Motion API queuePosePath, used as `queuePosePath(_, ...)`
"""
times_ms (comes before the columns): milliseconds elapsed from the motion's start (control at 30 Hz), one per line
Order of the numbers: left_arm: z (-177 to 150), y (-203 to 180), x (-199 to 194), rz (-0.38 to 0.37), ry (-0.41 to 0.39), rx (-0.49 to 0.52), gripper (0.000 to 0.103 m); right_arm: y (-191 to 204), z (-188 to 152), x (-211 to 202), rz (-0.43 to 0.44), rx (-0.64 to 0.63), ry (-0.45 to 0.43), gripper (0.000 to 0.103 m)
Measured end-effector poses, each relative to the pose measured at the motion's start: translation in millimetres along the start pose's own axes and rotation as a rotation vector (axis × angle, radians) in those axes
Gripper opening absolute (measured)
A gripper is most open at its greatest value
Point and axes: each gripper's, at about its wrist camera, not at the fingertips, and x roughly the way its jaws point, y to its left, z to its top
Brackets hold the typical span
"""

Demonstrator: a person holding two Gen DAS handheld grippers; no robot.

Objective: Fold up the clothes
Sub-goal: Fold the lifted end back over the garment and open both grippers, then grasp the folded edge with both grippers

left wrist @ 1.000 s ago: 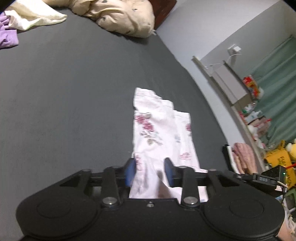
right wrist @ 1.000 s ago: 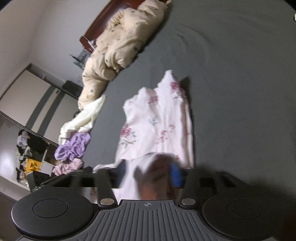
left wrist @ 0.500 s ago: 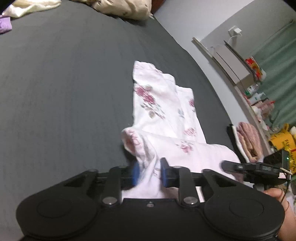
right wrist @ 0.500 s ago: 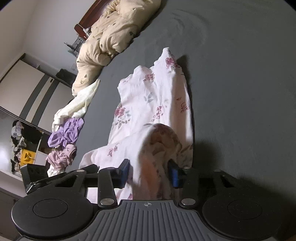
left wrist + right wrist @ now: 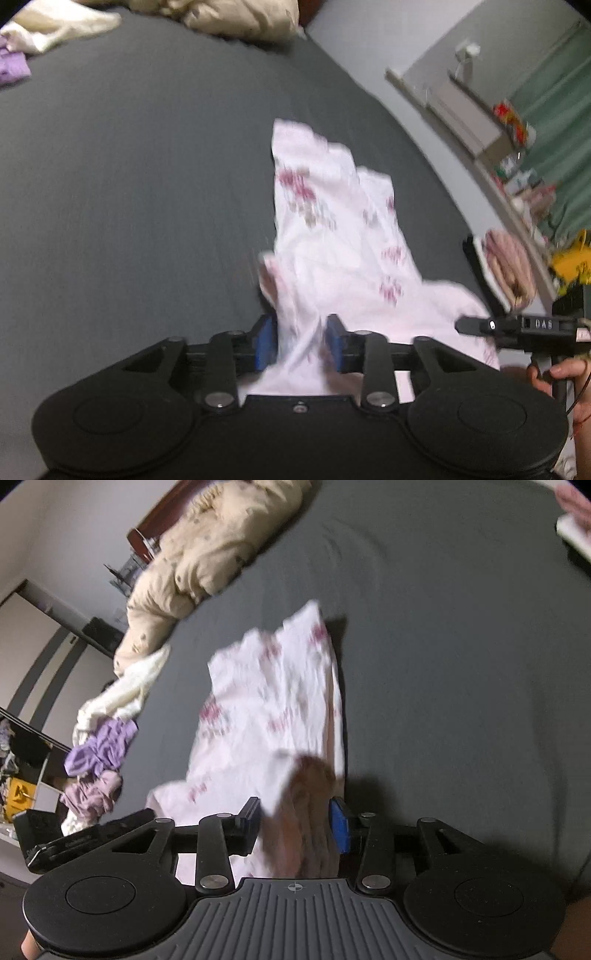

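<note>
Gripping the near edge of the floral garment [image 5: 332,236], the left gripper [image 5: 301,341] and right gripper [image 5: 295,825] each clamp bunched cloth between blue pads. The garment lies on the dark bed sheet [image 5: 129,184], extending toward 12 o'clock. A beige quilt [image 5: 207,554] lies at 11 o'clock, with cream [image 5: 122,690] and purple clothes [image 5: 99,749] at 9 o'clock. Motion blur obscures the print; the held edge is hidden behind the gripper bodies.
</note>
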Motion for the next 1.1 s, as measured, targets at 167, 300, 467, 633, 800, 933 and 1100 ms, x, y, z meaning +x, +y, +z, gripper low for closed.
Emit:
queuePosePath(167, 38, 5, -19, 0.026, -0.104, 0.017, 0.052, 7, 33, -3, -0.023, -0.059, -0.075, 0.068)
queuePosePath(300, 79, 0, 5, 0.007, -0.115, 0.015, 0.057, 11, 72, 34, -0.055, -0.109, -0.07, 0.075)
queuePosePath(467, 121, -17, 62, 0.078, -0.088, 0.087, 0.057, 1, 116, 85, -0.101, -0.125, -0.004, 0.075)
queuePosePath(633, 146, -9, 108, 0.105, -0.051, 0.052, 0.056, -10, 134, 118, -0.107, -0.17, 0.07, 0.073)
queuePosePath(800, 148, -3, 134, 0.111, -0.016, 0.075, 0.045, -17, 138, 135, -0.081, -0.201, 0.089, 0.058)
queuePosePath(933, 146, -11, 142, 0.142, -0.047, 0.148, 0.037, -18, 140, 140, -0.06, -0.204, 0.072, 0.032)
queuePosePath(1100, 152, -14, 149, 0.15, -0.044, 0.122, 0.009, -22, 141, 147, -0.016, -0.162, 0.081, 0.002)
